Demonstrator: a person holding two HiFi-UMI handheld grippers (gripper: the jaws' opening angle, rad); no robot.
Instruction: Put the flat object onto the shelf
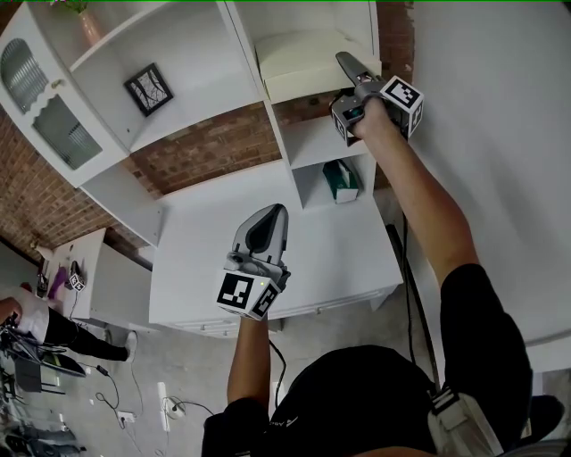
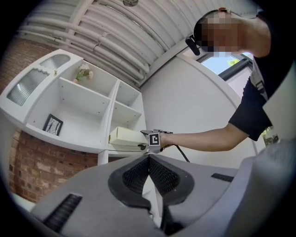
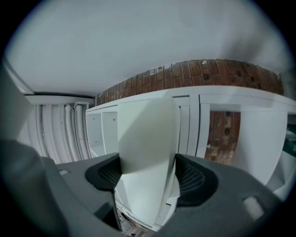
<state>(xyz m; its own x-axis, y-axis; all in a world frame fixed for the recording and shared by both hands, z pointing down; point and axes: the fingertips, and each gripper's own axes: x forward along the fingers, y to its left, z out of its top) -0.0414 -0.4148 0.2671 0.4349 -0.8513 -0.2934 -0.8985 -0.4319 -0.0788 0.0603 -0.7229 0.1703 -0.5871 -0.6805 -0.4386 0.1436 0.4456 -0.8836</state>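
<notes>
Right gripper [image 3: 147,163] jaws flank the flat box [image 3: 148,129] on the shelf [image 1: 268,100].

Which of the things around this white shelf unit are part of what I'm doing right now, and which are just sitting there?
Part of the job:
- cream flat box, in an upper compartment
- white shelf unit
- right hand-held gripper, jaws either side of the box

Just there:
- framed picture
- vase
- green box, lower compartment
- left hand-held gripper, shut, empty
</notes>
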